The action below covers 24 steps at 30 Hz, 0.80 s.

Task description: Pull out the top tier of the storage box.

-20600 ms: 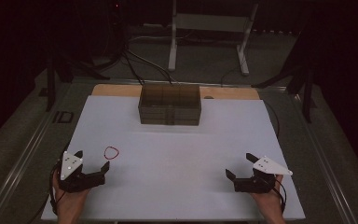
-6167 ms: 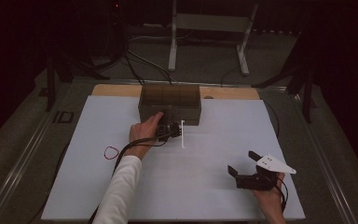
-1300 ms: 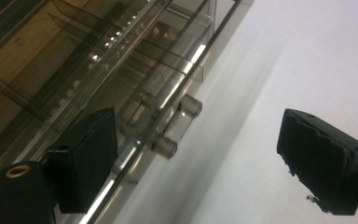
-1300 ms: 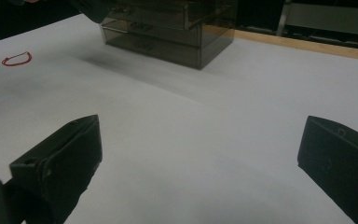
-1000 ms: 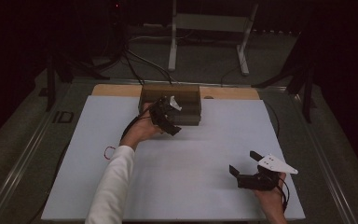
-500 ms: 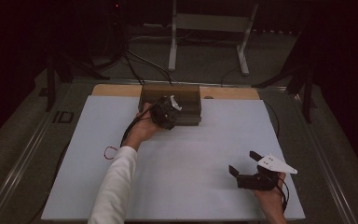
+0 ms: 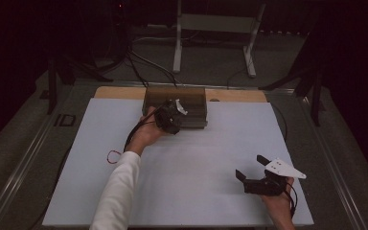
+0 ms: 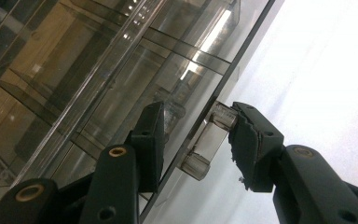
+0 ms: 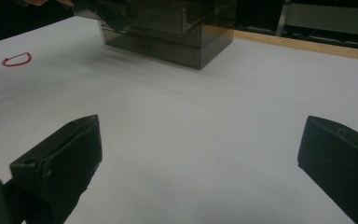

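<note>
A smoky clear drawer box (image 7: pixel 175 98) stands at the far middle of the white mat (image 7: pixel 211 143). My left gripper (image 7: pixel 172 117) is at its front, tilted. In the left gripper view, the left gripper (image 8: pixel 198 109) has the clear drawer handle (image 8: pixel 209 140) between its jaws. They have just been closing. The right pad presses the handle's end and the left jaw lies against the smoky panel. My right gripper (image 7: pixel 250 166) rests open on the mat at the near right, nothing between its jaws (image 9: pixel 200 126). Its view shows the box (image 9: pixel 182 28) farther off.
A red loop (image 7: pixel 113 156) lies on the mat's left side, also seen as the red loop (image 9: pixel 16 59) from the right gripper. A wooden board (image 7: pixel 235 95) edges the mat behind the box. Stand legs and cables lie beyond the table.
Since the oldest frames my left gripper has travelled from the near left of the mat to the box front. Over the last second neither hand has shifted.
</note>
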### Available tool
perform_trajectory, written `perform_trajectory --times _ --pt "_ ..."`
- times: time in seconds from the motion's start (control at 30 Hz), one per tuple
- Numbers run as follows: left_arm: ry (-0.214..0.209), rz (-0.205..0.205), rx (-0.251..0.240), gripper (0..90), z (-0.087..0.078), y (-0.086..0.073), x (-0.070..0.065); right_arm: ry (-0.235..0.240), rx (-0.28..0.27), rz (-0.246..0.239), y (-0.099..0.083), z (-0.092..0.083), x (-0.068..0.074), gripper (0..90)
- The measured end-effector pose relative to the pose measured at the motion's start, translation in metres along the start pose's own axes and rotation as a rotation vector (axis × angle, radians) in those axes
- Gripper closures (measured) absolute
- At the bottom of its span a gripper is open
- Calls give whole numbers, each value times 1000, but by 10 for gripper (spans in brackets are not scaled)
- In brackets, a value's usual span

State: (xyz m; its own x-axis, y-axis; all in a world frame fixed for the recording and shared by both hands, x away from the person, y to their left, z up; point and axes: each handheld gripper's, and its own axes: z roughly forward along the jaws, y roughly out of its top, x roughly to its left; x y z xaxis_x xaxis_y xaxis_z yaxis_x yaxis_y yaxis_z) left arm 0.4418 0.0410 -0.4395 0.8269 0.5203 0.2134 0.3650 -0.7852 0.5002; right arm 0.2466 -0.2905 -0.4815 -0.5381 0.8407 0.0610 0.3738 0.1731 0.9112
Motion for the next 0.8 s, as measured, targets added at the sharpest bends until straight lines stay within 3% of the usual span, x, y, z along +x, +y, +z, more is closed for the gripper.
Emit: perform_trajectory --times 0.8 --pt "-22 41 -1 613 -7 -5 -14 -1 1 2 0 0 0 0"
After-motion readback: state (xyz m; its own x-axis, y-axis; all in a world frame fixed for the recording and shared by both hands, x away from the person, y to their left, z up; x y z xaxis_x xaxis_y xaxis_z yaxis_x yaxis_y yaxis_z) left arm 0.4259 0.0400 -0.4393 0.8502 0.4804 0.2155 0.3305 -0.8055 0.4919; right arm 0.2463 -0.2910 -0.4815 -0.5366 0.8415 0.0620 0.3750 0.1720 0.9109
